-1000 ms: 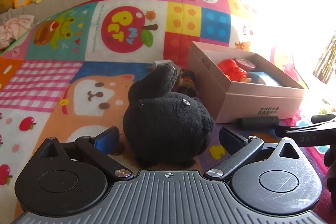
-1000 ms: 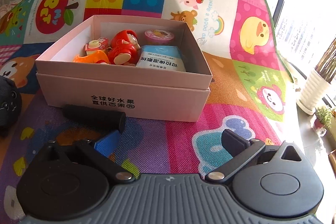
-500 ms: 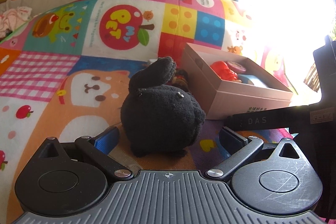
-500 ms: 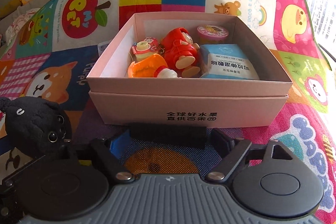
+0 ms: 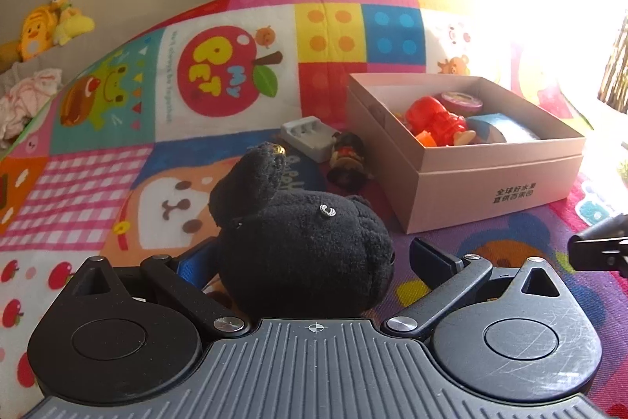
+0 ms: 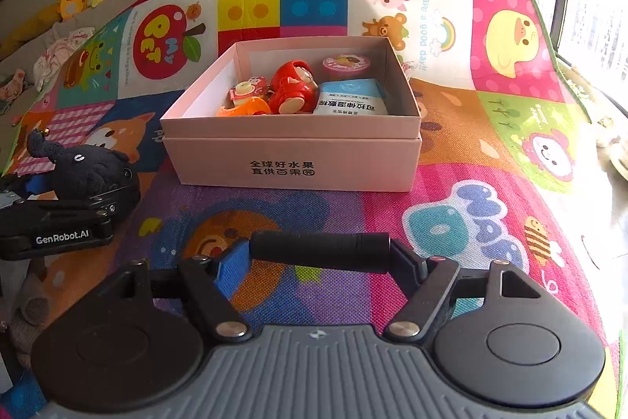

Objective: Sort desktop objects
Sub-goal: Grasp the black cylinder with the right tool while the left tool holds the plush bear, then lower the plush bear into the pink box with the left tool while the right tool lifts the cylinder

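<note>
Pink box (image 6: 290,160) holds my red figure (image 6: 292,87), orange toy (image 6: 243,108), blue packet (image 6: 351,101); right hand-held gripper (image 6: 320,256) clamps black cylinder (image 6: 320,246), left hand-held gripper (image 5: 314,262) apart around black plush (image 5: 302,246).

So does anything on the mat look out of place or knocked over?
A small dark figurine lies tipped on the mat beside the pink box, next to a grey battery charger. Both sit outside the box; nothing looks spilled or broken.

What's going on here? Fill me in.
A person is sorting toys into the pink box on the play mat. The right claw grips a black cylinder end to end. The left claw straddles the black plush toy, its jaws not visibly closed on it.
</note>
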Demonstrator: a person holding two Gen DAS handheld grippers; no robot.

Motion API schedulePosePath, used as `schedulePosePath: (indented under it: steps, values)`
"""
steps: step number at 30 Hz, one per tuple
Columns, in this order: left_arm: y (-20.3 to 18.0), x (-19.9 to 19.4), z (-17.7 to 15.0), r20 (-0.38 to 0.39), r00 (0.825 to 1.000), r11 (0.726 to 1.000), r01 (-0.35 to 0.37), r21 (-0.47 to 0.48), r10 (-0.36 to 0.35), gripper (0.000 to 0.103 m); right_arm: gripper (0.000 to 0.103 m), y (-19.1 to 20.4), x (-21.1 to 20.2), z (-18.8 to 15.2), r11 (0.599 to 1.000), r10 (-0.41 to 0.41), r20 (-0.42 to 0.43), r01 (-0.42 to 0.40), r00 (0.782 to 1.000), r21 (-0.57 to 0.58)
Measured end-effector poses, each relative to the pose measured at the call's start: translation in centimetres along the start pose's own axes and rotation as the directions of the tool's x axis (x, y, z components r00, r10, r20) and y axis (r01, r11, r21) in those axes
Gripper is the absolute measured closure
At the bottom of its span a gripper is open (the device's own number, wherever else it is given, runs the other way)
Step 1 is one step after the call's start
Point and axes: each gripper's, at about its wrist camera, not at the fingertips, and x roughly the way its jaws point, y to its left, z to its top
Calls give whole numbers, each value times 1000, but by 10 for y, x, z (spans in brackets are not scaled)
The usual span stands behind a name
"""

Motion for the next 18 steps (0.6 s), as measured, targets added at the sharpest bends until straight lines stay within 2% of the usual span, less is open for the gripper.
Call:
schedulePosePath:
  steps: [1, 2, 3, 5, 7, 10, 14, 18]
  values:
    - [-1, 0, -1, 1, 1000, 1000, -8, 7, 8, 1, 28, -4, -7, -2, 1000, 2, 13, -2, 1000, -4]
    - [-1, 0, -2, 3, 1000, 1000, -23, 10, 23, 9, 28, -8, -13, -4, 1000, 6, 25, -5, 1000, -7]
    - [-1, -2, -3, 3, 999, 999, -32, 13, 32, 11, 28, -12, -22, -6, 1000, 11, 41, -10, 999, -12]
    - [0, -7, -2, -6, 1000, 1000, -26, 2, 26, 11, 28, -20, -35, -8, 1000, 14, 72, -13, 997, -13]
    - [-2, -15, 5, -2, 1000, 1000, -3, 0, 3, 12, 28, -26, -47, -6, 1000, 10, 111, -10, 994, -4]
    - [-7, -39, 35, 78, 994, 997, 77, -6, -76, 12, 28, -37, -66, 0, 1000, 3, 191, -8, 982, 30]
    - [-13, -62, 103, 202, 956, 973, 227, -53, -212, 12, 28, -42, -82, 7, 998, -4, 275, -11, 961, 56]
    - [-24, -46, 150, 236, 919, 933, 346, -99, -316, 11, 28, -40, -86, 6, 998, 35, 300, -49, 953, 39]
